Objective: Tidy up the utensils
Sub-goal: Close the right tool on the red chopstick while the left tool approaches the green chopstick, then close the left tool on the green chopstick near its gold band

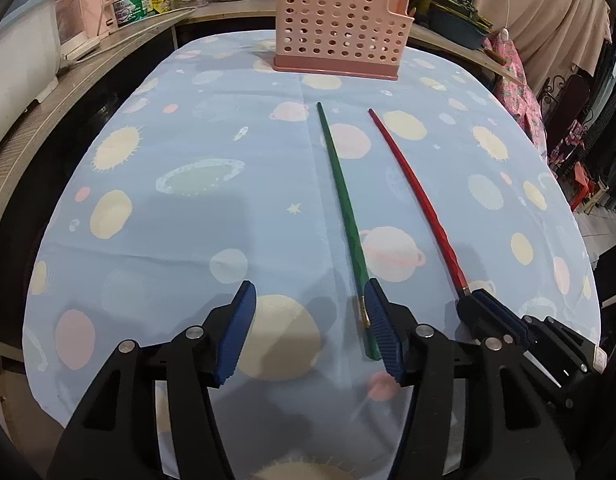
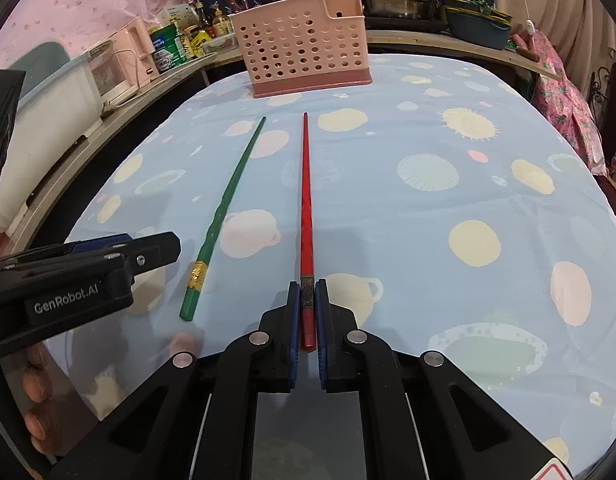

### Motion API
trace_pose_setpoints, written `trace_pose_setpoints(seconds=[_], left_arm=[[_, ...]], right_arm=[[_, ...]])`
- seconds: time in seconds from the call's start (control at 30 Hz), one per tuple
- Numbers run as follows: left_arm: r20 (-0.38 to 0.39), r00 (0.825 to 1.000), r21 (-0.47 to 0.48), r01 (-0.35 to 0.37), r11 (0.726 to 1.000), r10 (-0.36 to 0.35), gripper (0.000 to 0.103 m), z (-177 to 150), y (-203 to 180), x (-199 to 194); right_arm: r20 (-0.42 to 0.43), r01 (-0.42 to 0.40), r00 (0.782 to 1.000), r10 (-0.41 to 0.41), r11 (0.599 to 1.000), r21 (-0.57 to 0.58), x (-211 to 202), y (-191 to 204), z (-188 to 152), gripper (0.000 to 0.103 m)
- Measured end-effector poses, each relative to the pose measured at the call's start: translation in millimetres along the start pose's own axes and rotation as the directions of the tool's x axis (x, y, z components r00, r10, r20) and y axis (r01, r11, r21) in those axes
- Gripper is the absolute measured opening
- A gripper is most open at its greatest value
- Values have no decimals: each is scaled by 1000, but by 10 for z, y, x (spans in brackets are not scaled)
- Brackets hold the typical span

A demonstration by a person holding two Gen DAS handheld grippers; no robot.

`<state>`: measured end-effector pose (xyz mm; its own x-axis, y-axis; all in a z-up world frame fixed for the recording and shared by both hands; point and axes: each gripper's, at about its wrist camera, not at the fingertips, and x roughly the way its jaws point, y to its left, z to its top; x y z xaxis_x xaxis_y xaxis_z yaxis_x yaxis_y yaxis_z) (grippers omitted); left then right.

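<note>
Right hand-held gripper clenched on thick end of red chopstick, stick laid flat on tabletop, tip pointed at far edge. Left hand-held gripper spread wide, nothing held; green chopstick lying just beside its right finger. Pink holder parked upright at far edge, well apart from both sticks.

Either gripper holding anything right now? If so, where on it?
The right gripper is closed on the red chopstick at its thick handle end, by the dark band. The left gripper is open and empty; the green chopstick lies beside its right finger.
</note>
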<state>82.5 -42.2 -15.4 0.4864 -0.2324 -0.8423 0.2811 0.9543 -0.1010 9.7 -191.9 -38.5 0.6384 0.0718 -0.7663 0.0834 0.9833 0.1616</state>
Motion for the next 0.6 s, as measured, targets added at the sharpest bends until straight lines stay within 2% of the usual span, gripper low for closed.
trace_pose_setpoints(seconds=[0.37, 0.47, 0.6], left_arm=[[-37, 999, 19, 25, 1000, -24, 54, -68, -136, 125], [-31, 999, 21, 20, 1000, -19, 49, -73, -132, 127], [-30, 999, 31, 22, 999, -21, 30, -75, -134, 118]], right_arm=[[3, 3, 1000, -3, 1000, 29, -30, -94, -10, 7], [4, 5, 1000, -5, 1000, 28, -30, -94, -11, 7], [4, 3, 1000, -3, 1000, 29, -31, -97, -11, 7]])
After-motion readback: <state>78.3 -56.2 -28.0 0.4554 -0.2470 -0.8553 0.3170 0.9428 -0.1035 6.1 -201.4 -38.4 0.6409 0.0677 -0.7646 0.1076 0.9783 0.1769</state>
